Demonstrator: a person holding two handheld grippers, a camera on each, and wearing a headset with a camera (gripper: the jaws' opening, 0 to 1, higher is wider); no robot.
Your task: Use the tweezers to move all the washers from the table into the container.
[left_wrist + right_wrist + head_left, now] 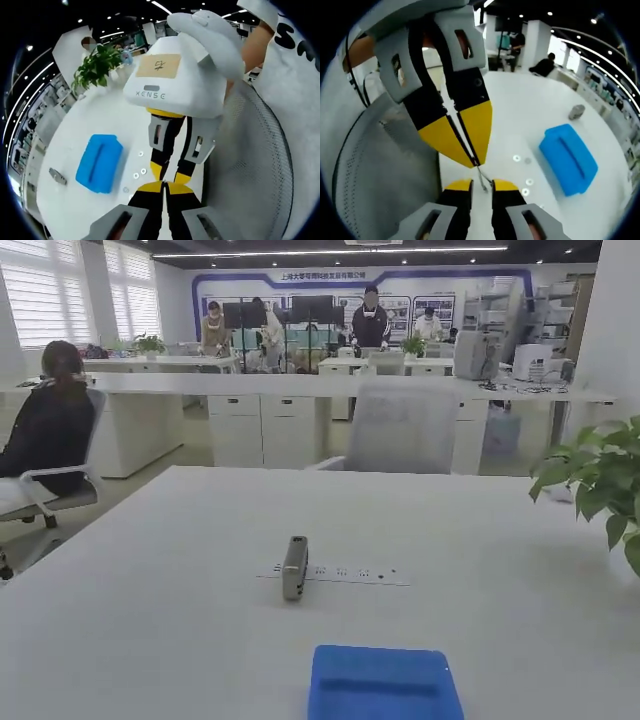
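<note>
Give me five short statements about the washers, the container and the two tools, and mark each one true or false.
1. The blue container lies on the white table. True.
2. All the washers are in the container. False: several washers lie on the table beside it.
3. The left tool is shut on the tweezers. True.
4. The small grey object rests on top of the container. False: it lies on the table, apart from the container.
5. The right tool grips a washer. False: its jaws stand apart, with the tip of the tweezers between them.
</note>
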